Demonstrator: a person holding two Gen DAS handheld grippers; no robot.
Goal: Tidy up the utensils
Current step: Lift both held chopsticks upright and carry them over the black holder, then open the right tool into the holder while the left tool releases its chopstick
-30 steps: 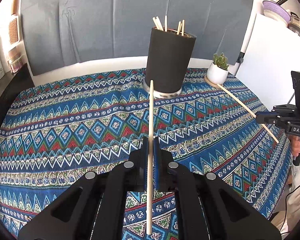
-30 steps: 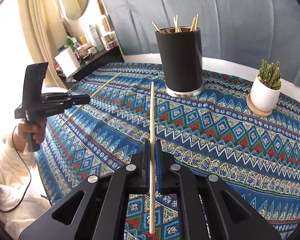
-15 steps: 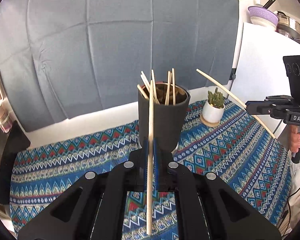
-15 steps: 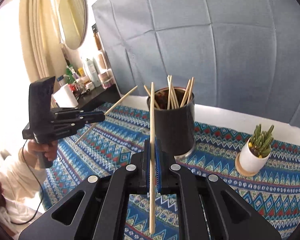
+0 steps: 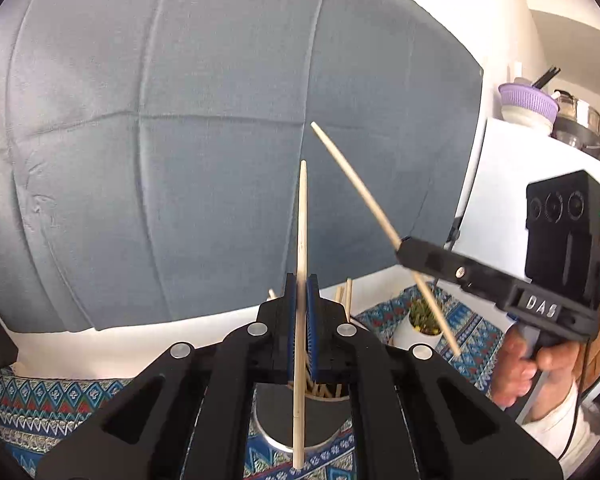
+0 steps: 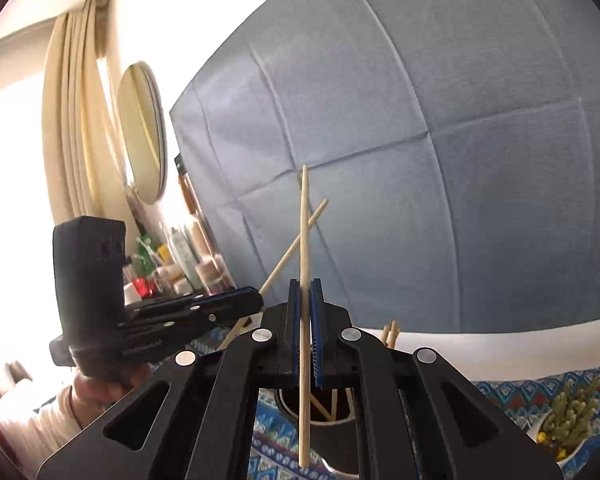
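Note:
My left gripper (image 5: 301, 280) is shut on a wooden chopstick (image 5: 302, 216) that runs straight along the fingers. Below its fingers stands the dark utensil cup (image 5: 272, 412) with several chopsticks (image 5: 346, 294) in it. My right gripper (image 5: 402, 245) comes in from the right, shut on a second chopstick (image 5: 356, 184) that slants up to the left. In the right wrist view the right gripper (image 6: 305, 284) clamps its chopstick (image 6: 304, 220) over the cup's mouth (image 6: 336, 444). The left gripper (image 6: 256, 299) sits close at the left, and its chopstick (image 6: 296, 244) crosses behind mine.
A patterned blue tablecloth (image 5: 40, 412) covers the table. A potted cactus (image 5: 416, 320) (image 6: 572, 416) stands right of the cup. A grey cloth backdrop (image 5: 180, 140) hangs behind. Bottles crowd a shelf (image 6: 172, 256) at left. A person's hand (image 5: 516, 368) holds the right gripper's handle.
Both grippers have risen and closed in on the cup, which has dropped from mid-view to under the fingers. The two held chopsticks now nearly cross. Neither grip has changed.

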